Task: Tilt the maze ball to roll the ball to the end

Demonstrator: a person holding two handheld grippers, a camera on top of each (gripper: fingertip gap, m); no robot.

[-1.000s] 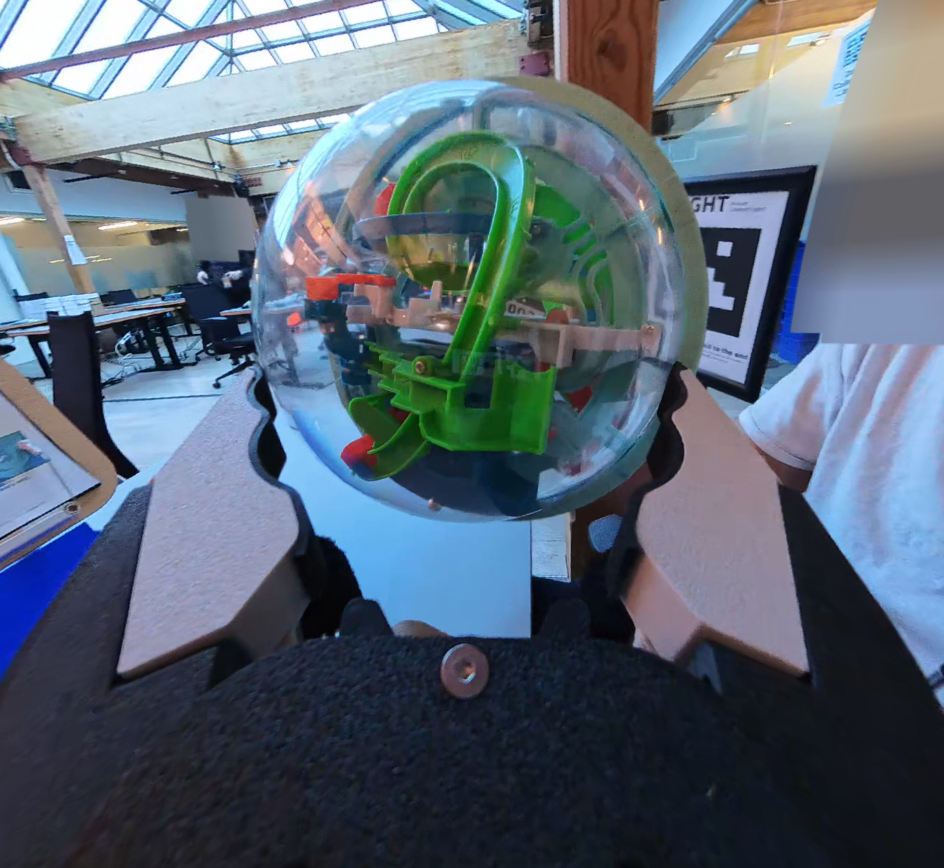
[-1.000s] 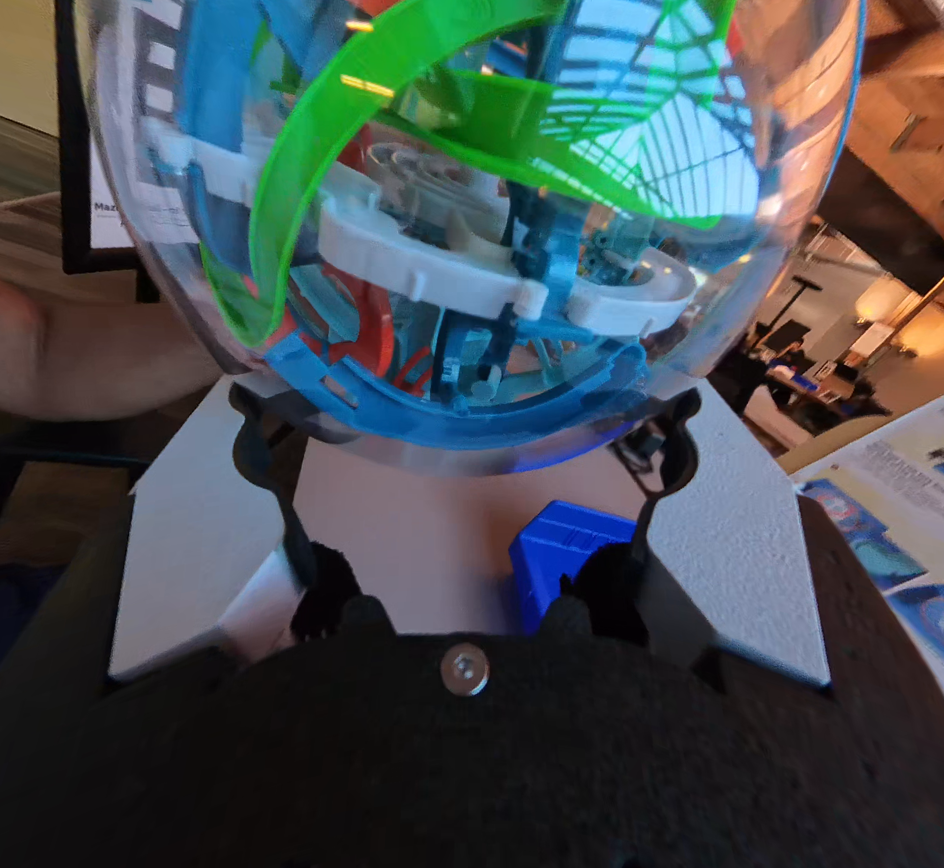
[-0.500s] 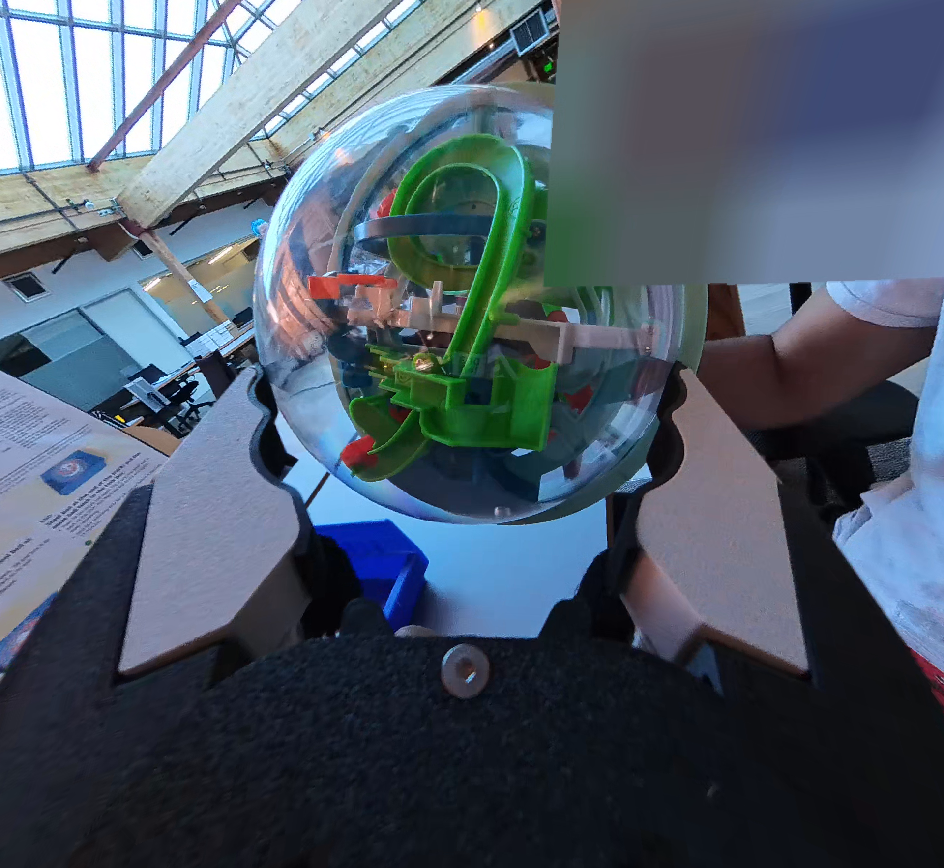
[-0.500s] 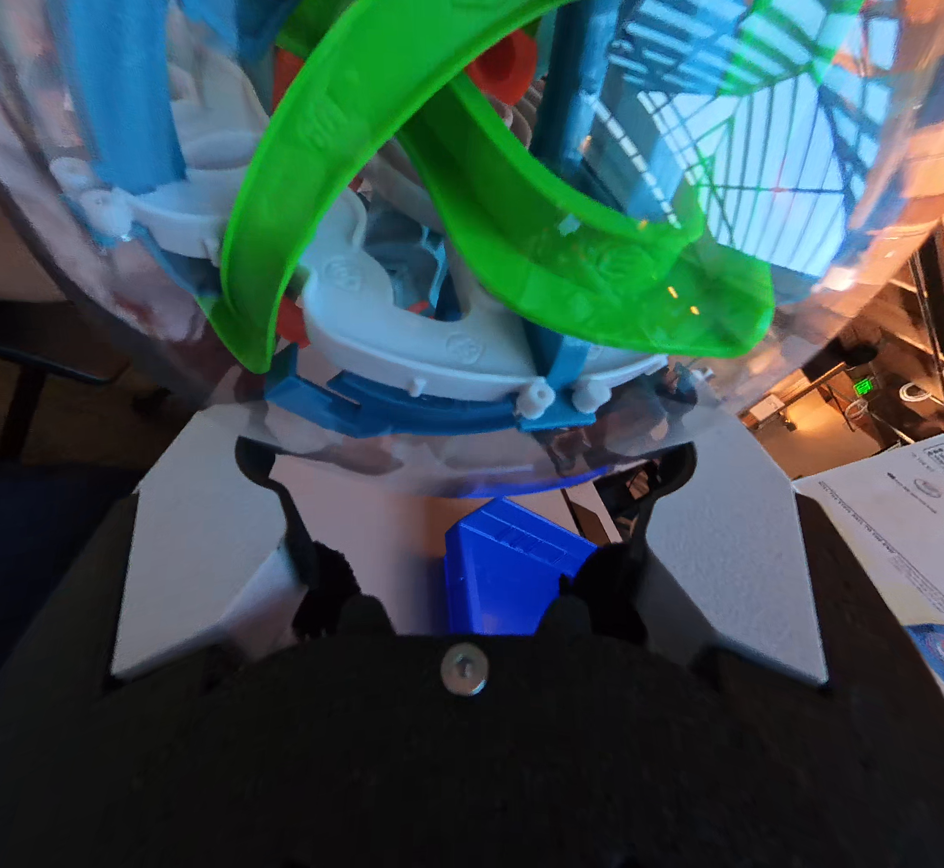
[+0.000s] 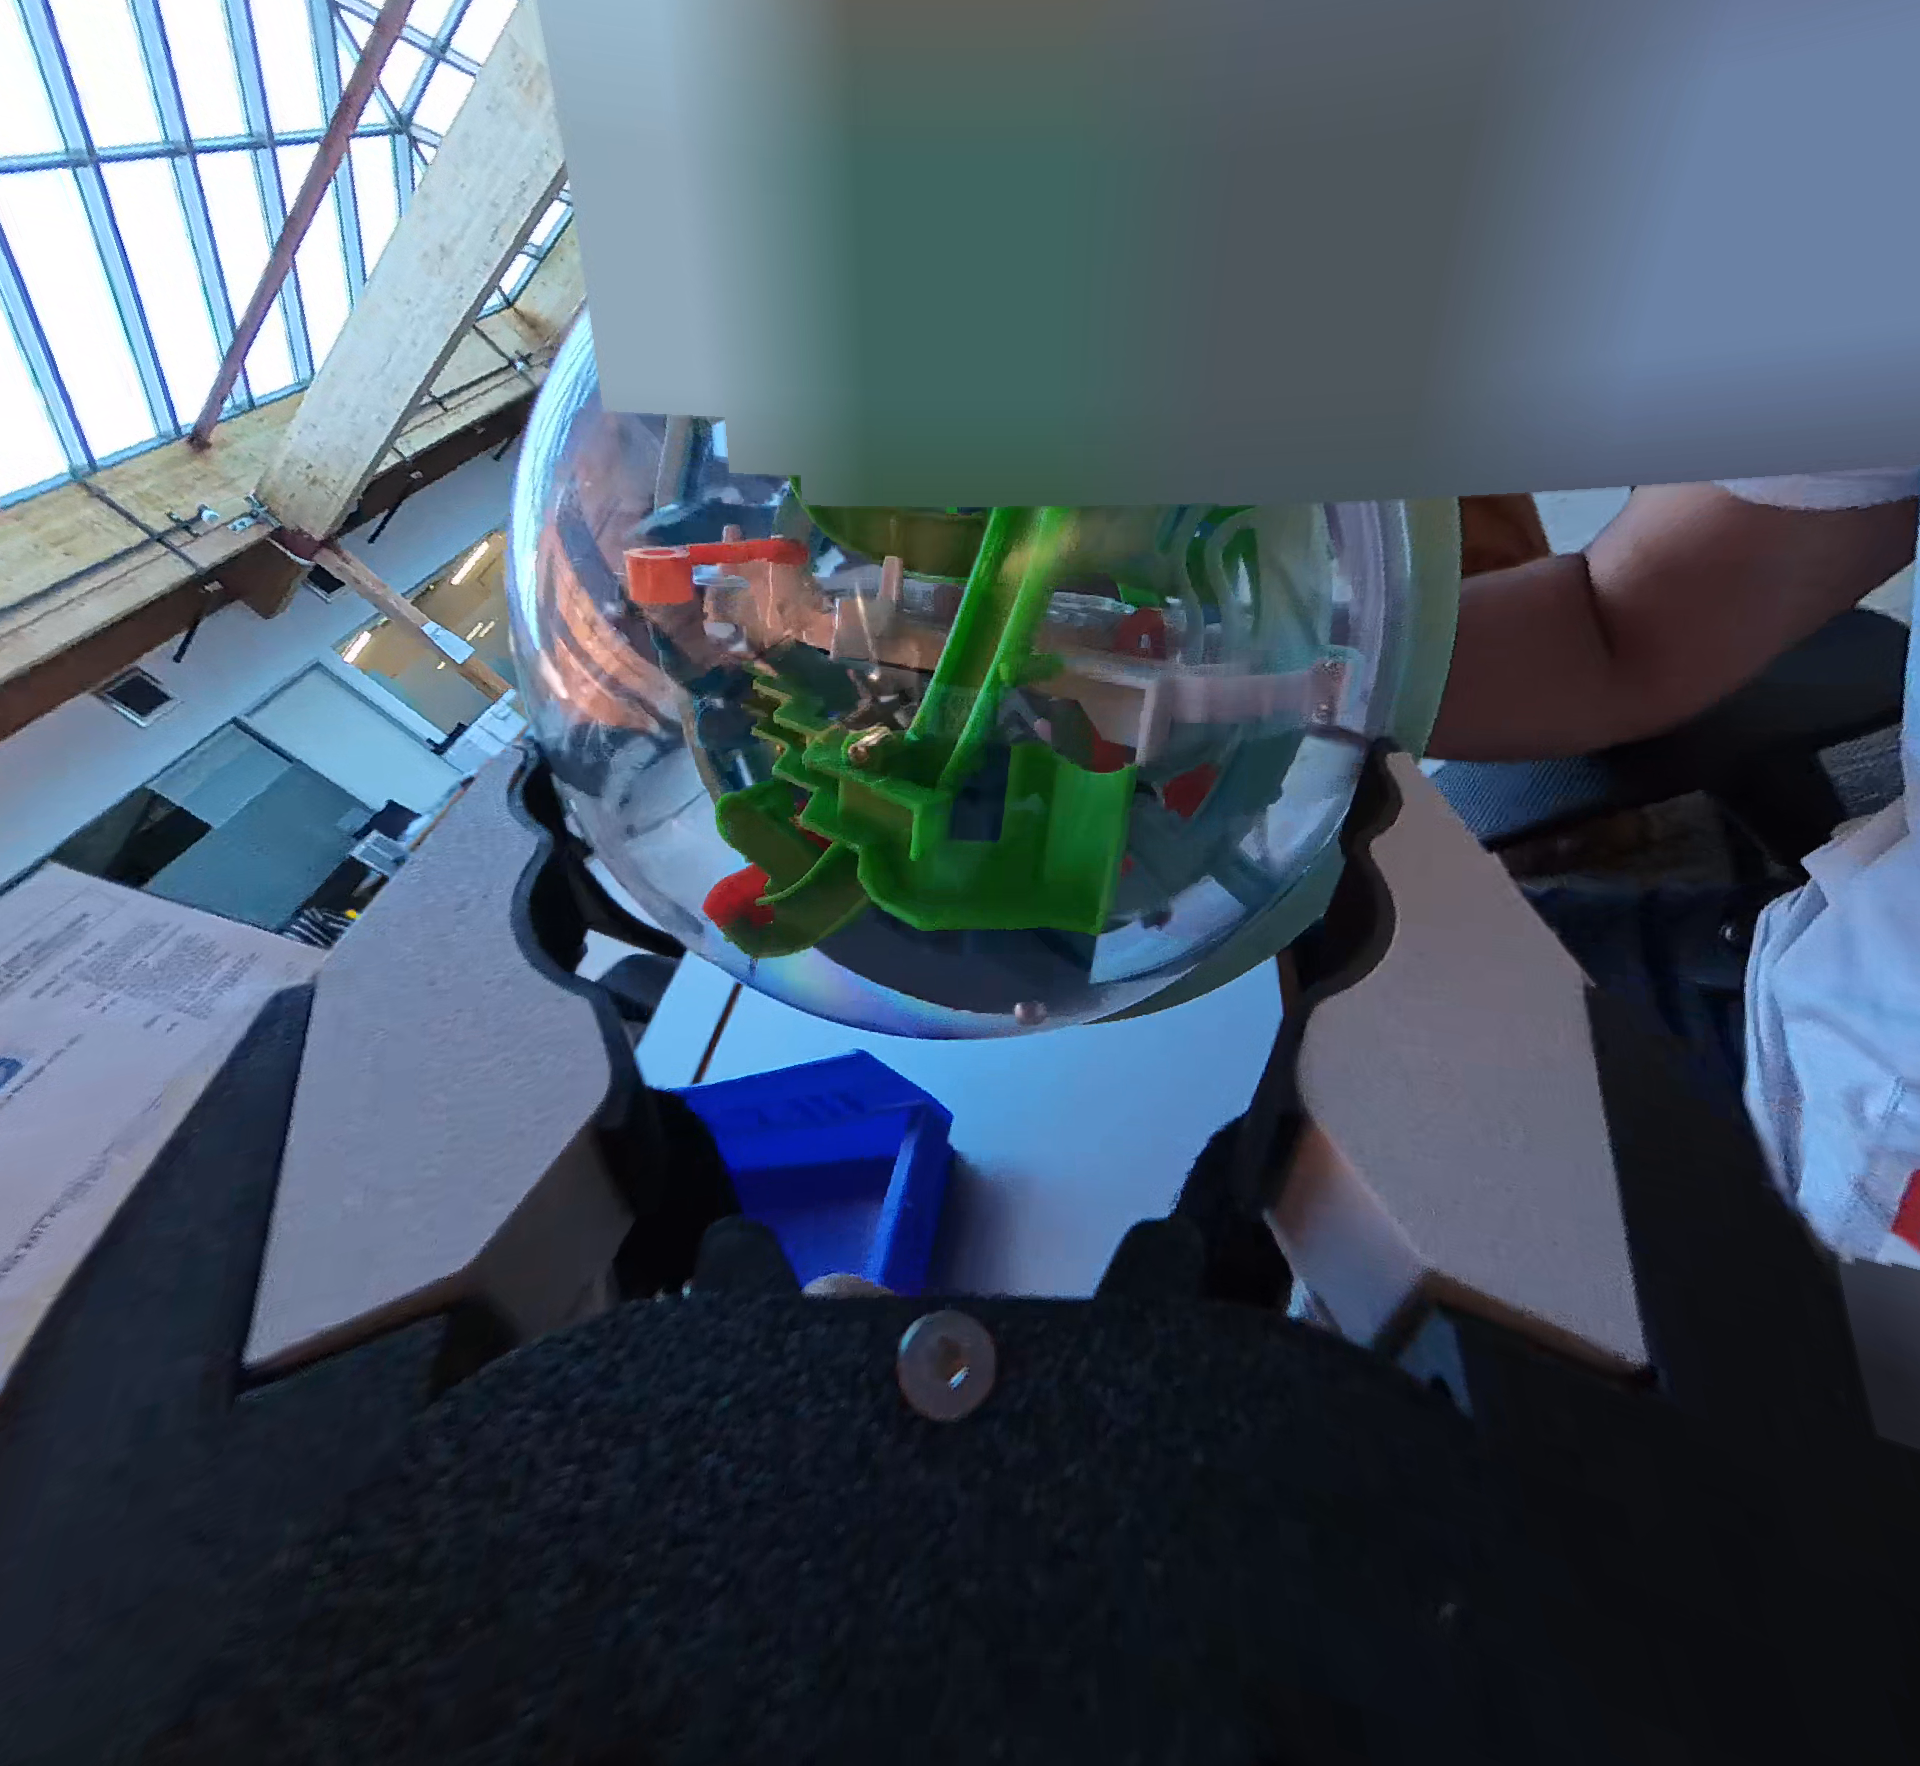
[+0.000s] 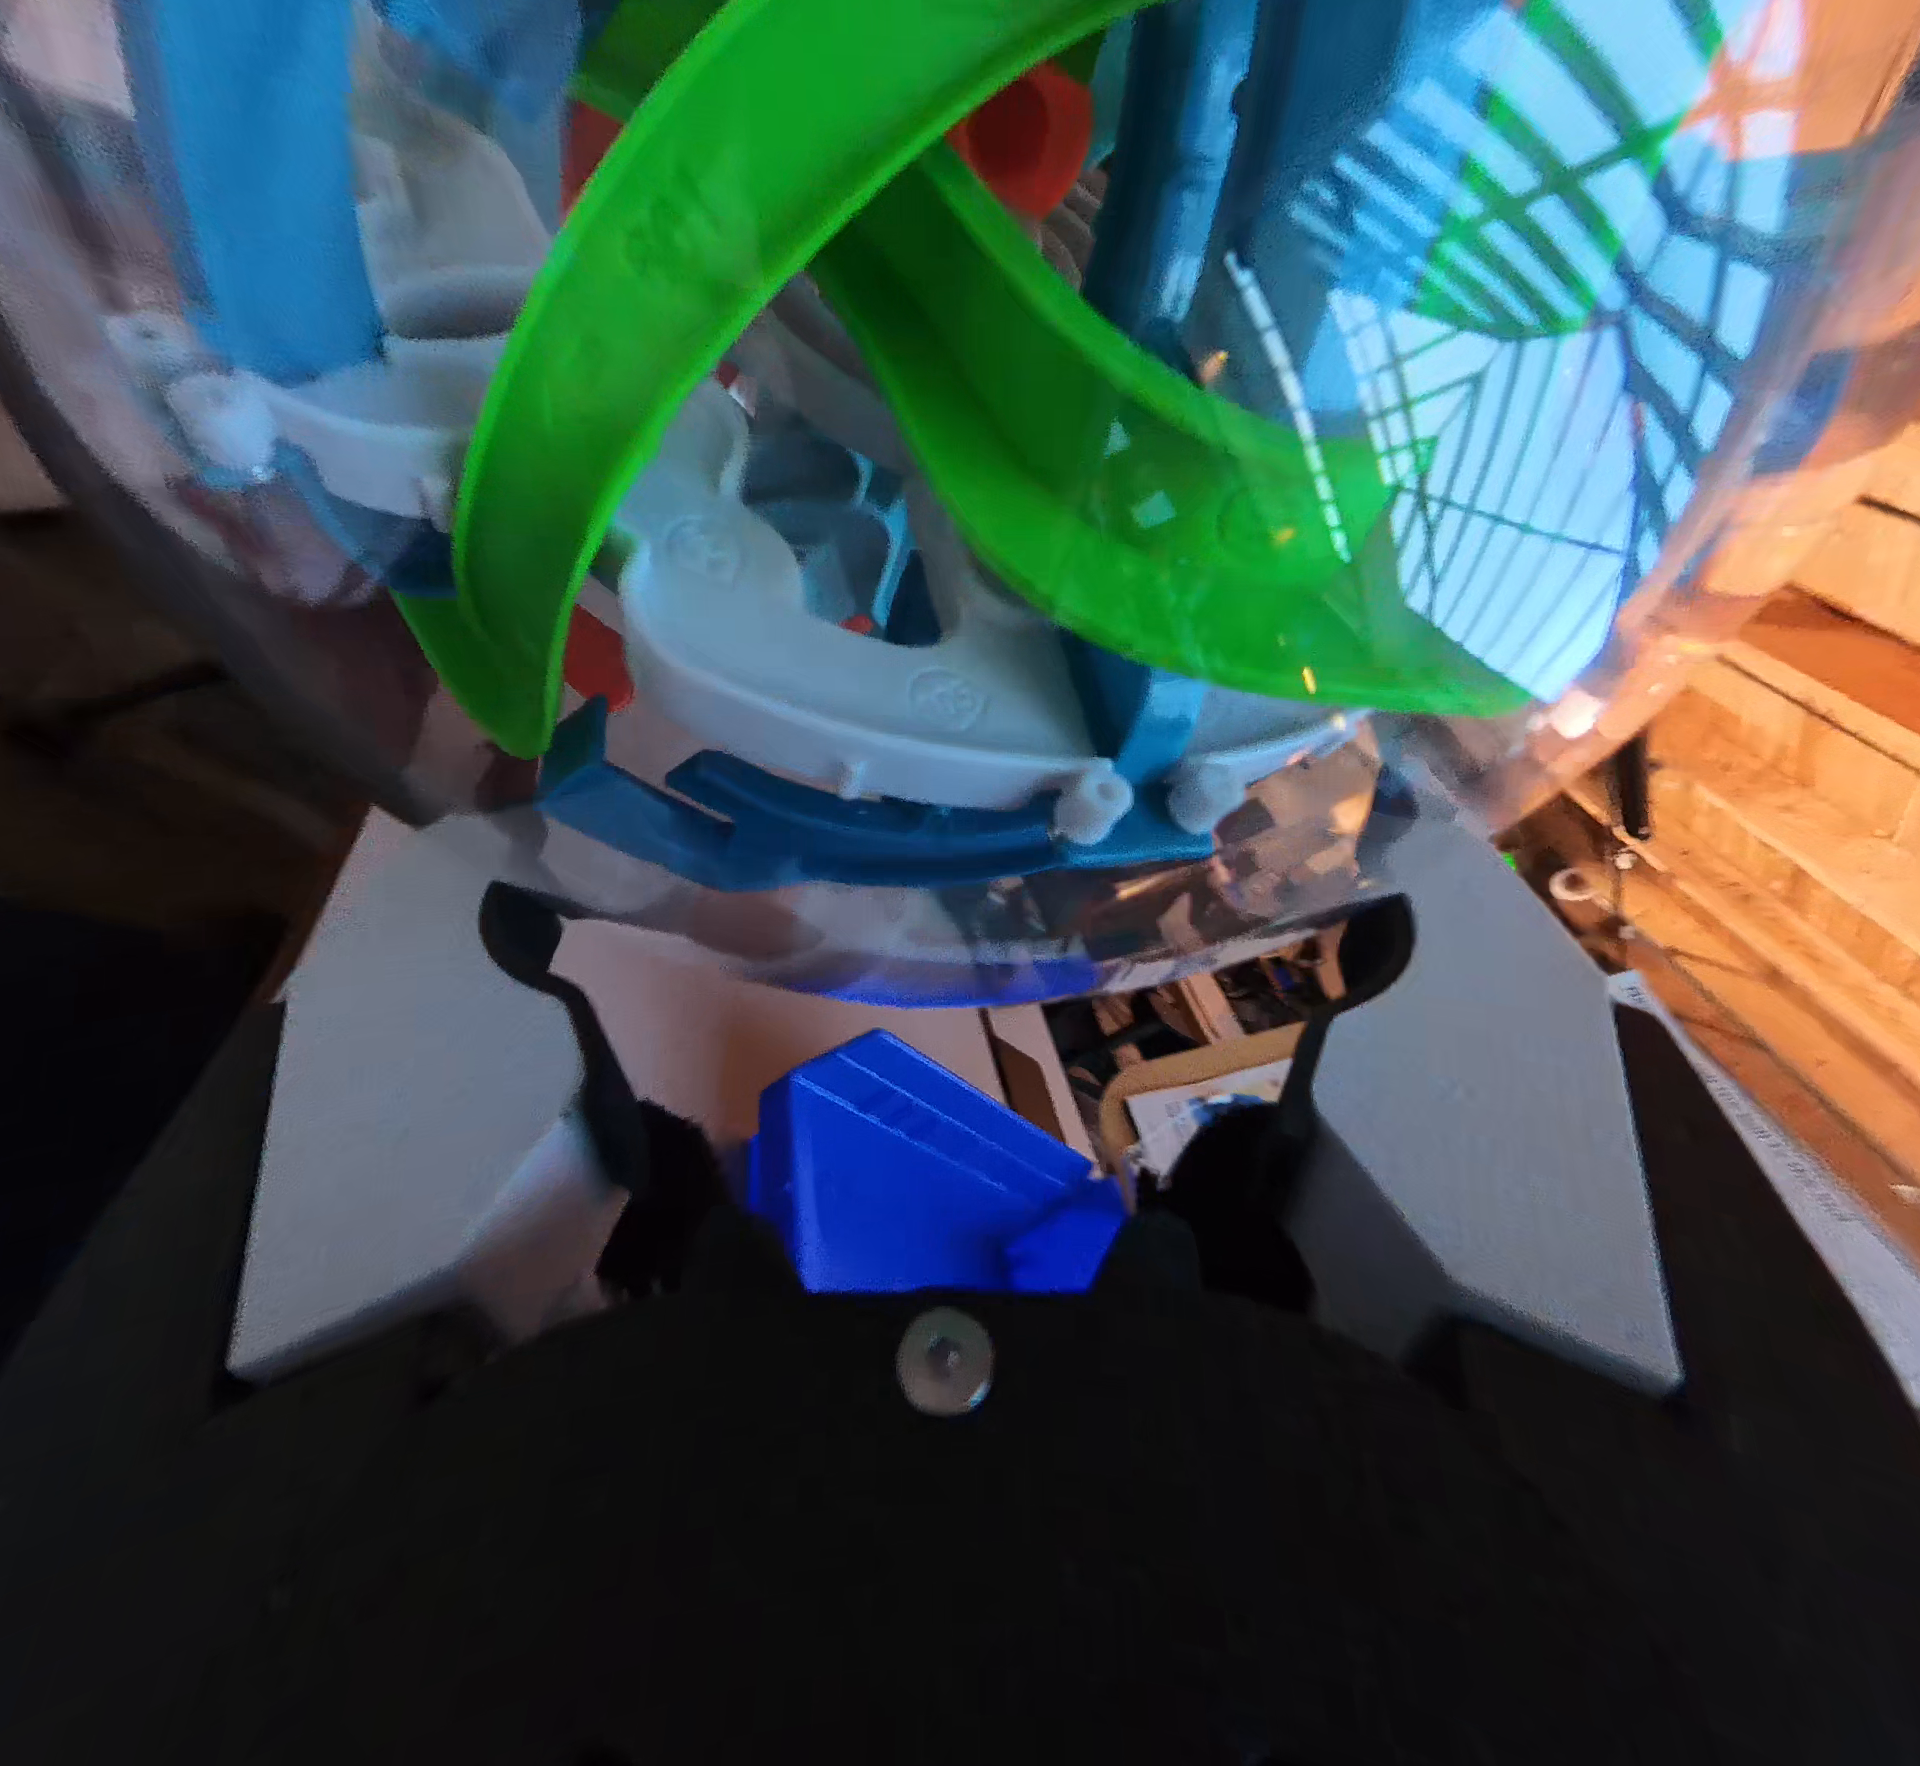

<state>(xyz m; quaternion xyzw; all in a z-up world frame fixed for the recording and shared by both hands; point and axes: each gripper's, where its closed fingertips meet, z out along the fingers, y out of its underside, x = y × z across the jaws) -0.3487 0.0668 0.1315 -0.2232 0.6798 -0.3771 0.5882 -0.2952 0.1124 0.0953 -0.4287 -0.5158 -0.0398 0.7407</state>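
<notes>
While both claws still pinch the maze ball (image 5: 966, 781), it has tipped further.

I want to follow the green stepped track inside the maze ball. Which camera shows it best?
The left wrist view: the green stepped track sits whole and sharp inside the maze ball. The right wrist view is too close, showing only broad green ramps, somewhat blurred.

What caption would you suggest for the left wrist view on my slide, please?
Left gripper clamps the clear maze ball above a blue bin on the white table.
</notes>
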